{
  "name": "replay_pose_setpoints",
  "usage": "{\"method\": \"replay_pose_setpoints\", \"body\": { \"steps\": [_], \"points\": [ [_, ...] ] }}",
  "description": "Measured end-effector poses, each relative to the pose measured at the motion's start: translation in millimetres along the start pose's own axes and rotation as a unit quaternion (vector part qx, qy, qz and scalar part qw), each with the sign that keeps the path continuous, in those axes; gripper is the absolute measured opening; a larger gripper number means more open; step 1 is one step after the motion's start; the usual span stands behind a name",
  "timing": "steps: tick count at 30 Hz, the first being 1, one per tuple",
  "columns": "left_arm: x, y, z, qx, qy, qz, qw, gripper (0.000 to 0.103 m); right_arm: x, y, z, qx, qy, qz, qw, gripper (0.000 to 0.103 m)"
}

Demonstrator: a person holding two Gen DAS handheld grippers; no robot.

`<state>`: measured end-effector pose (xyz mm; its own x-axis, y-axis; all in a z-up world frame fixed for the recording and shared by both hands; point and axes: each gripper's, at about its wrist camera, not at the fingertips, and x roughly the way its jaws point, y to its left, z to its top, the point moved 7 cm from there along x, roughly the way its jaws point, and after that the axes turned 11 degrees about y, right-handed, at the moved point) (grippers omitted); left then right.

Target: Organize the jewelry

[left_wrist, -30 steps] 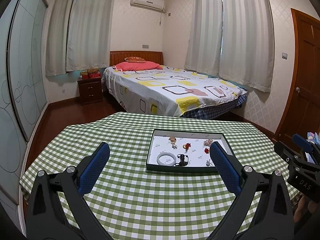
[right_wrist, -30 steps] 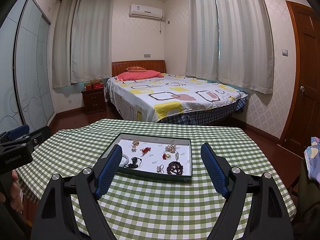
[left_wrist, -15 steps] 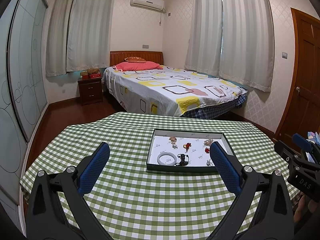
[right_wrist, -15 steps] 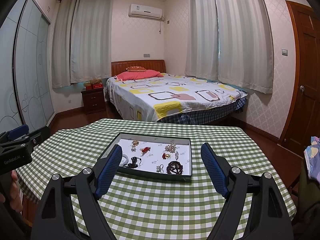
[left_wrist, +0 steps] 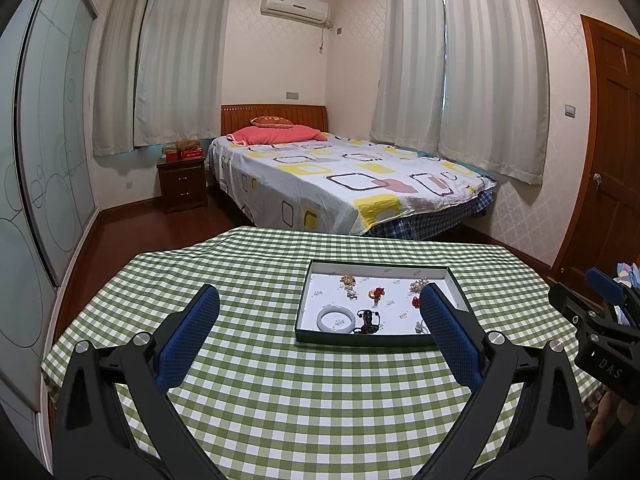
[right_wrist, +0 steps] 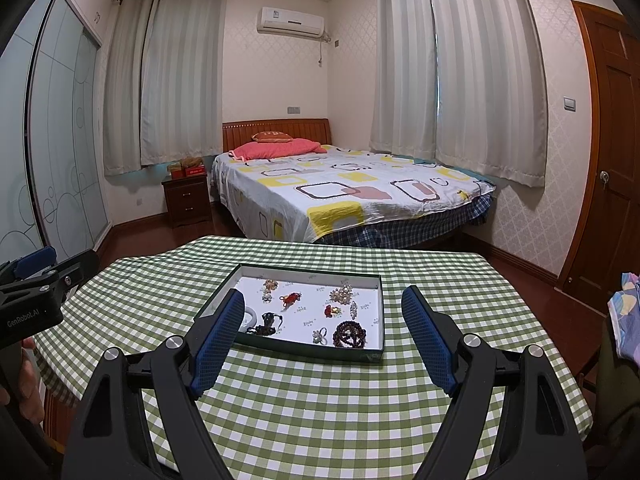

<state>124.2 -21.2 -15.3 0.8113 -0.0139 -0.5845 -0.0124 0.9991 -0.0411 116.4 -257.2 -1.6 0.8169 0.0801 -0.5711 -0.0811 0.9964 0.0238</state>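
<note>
A dark green tray with a white floor sits on the green checked table; it also shows in the right wrist view. It holds several pieces of jewelry: a white bangle, a dark bead bracelet, a pearl brooch, a red charm. My left gripper is open and empty, above the table before the tray. My right gripper is open and empty, just short of the tray's near edge.
A bed stands beyond the table, with a nightstand to its left. A wooden door is at the right and a glass wardrobe at the left. The table's edges fall off close on both sides.
Almost nothing; the right gripper has crept slightly toward the tray. Both grippers stay open and empty.
</note>
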Motion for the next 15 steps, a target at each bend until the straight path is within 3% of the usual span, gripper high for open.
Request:
{"method": "replay_pose_setpoints", "body": {
  "steps": [15],
  "points": [
    [2.0, -1.9, -0.6, 0.005, -0.002, 0.000, 1.0000, 0.098, 3.5, -0.1, -4.0, -0.001, 0.004, -0.001, 1.000, 0.078]
  ]
}}
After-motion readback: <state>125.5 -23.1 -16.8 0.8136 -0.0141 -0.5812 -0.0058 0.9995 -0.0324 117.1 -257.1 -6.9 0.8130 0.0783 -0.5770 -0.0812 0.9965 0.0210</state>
